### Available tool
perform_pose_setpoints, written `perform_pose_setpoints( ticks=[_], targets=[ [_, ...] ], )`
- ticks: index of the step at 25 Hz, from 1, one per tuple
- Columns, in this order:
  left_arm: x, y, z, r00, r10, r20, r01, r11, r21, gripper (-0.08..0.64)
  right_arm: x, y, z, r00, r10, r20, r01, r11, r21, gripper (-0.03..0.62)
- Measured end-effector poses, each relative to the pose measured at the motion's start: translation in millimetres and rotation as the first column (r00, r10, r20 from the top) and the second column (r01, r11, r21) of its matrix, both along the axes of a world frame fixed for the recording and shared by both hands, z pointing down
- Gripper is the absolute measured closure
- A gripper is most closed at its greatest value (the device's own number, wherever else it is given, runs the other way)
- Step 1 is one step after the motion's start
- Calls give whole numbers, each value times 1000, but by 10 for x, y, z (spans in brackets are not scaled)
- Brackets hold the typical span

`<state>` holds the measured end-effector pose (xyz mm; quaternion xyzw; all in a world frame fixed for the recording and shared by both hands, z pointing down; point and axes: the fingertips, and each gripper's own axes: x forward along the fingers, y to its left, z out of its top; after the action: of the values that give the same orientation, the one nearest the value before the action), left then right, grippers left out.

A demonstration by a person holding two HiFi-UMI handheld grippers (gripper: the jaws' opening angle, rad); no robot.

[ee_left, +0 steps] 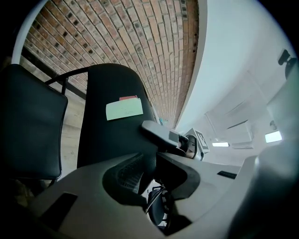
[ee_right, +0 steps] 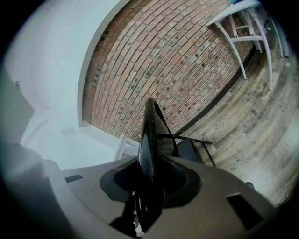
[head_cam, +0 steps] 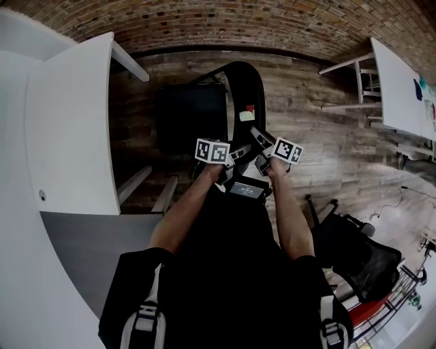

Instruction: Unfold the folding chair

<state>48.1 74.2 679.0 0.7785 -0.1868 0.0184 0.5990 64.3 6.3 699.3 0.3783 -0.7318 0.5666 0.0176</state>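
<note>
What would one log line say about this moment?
left gripper: shut on backrest | right gripper: shut on backrest | seat: angled away from backrest

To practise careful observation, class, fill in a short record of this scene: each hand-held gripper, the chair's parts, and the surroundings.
Left hand-held gripper: closed on the edge of the backrest
Right hand-held gripper: closed on the same backrest, seen edge-on
Seat: dark, padded, swung away from the backrest
Label: pale green, stuck on the backrest
Floor: wooden planks
Wall: brick
</note>
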Motion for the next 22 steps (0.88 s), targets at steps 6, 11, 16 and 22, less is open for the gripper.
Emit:
perform_pose_setpoints(
  ticks=[6, 11, 16, 22],
  targets=[
    [-77, 8, 7, 1000, -11, -11, 11, 1000, -4, 466, 20, 24, 2, 1000, 18, -13, -18, 1000, 0, 471],
    [-119, -27, -3, 1000, -20, -22, 20, 1000, -6, 466, 37, -29, 6, 1000, 26, -10, -26, 1000, -3, 468],
    [-112, 20, -37, 998, -48, -29, 48, 999, 1, 466, 28, 29, 34, 1000, 13, 18, -13, 1000, -7, 468],
    [-172, 11, -152, 994, -110, -13, 111, 993, 35, 466, 36, 63, -6, 999, -31, 24, 31, 1000, 3, 468]
  ],
)
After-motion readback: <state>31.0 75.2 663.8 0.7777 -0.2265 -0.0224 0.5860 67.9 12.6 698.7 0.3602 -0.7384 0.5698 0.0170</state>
